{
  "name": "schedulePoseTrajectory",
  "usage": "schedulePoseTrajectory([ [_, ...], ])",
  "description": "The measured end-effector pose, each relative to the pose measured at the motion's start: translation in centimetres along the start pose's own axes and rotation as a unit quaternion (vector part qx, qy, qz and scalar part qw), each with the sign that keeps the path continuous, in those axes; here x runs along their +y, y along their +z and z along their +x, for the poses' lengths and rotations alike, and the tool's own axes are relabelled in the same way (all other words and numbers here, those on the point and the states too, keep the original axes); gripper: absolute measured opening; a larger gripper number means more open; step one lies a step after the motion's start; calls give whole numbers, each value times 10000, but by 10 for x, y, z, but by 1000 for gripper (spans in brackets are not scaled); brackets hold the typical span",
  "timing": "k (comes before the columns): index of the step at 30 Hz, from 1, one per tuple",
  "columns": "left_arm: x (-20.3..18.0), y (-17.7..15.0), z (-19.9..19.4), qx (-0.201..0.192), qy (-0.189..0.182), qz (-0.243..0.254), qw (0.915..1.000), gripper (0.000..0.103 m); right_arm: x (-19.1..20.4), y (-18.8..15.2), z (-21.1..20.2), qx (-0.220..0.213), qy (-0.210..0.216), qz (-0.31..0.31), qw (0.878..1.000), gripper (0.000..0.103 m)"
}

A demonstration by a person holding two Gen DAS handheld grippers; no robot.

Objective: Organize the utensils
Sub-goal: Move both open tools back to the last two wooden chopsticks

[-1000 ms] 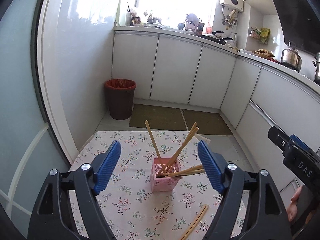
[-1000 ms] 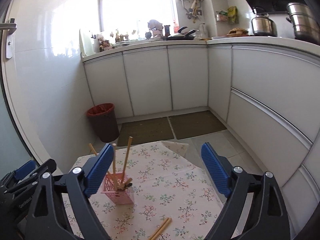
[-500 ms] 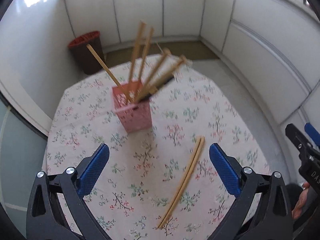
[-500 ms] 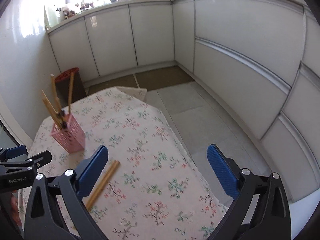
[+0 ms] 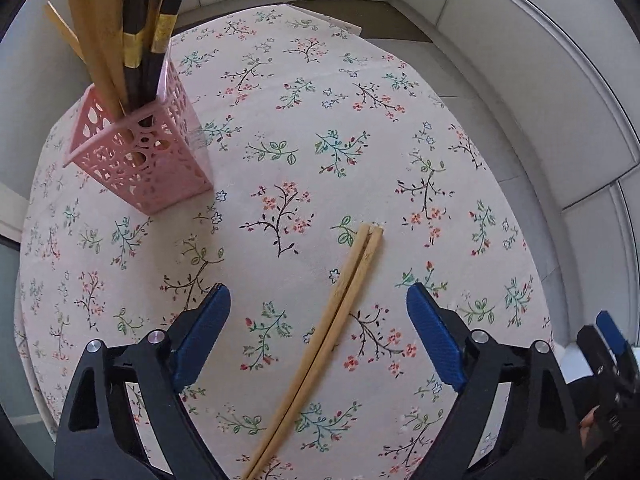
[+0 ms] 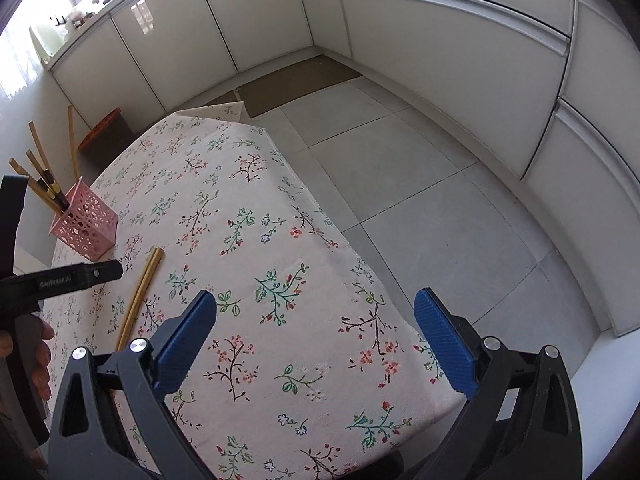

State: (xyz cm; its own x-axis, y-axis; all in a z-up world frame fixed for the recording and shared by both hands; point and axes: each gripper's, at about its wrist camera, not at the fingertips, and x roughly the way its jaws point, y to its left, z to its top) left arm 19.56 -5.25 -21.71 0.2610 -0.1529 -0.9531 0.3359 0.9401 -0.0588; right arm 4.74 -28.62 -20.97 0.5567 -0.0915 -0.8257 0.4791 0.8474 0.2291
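Note:
A pair of light wooden chopsticks [image 5: 332, 320] lies flat on the floral tablecloth [image 5: 320, 120], side by side. My left gripper [image 5: 318, 334] is open and hangs just above them, one finger on each side. A pink perforated holder [image 5: 140, 160] stands at the left with several wooden and black chopsticks [image 5: 136, 40] upright in it. In the right wrist view the loose pair [image 6: 140, 292] lies left of my right gripper [image 6: 316, 340], which is open and empty over the table's right part. The holder [image 6: 86, 228] shows at the far left there.
The table's right edge [image 6: 340, 240] drops to a grey tiled floor [image 6: 420, 184]. White cabinets [image 6: 460, 40] line the walls. A dark red bin [image 6: 106, 132] stands on the floor beyond the table. My left gripper's body [image 6: 60, 280] shows at the left of the right wrist view.
My left gripper has tilted down and come close over the loose chopsticks, now between its fingers. My right gripper has also tilted down toward the table. Both stayed open.

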Motion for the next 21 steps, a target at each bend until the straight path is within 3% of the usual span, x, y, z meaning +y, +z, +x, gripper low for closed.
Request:
schedulePoseTrajectory([
  [8,0,13,34,446,185,-143,9987,69,-7,3,6,175,178,244,9994,96],
  [21,8,27,47,427,335,-71,9985,60,-9,2,9,265,172,246,9992,96],
])
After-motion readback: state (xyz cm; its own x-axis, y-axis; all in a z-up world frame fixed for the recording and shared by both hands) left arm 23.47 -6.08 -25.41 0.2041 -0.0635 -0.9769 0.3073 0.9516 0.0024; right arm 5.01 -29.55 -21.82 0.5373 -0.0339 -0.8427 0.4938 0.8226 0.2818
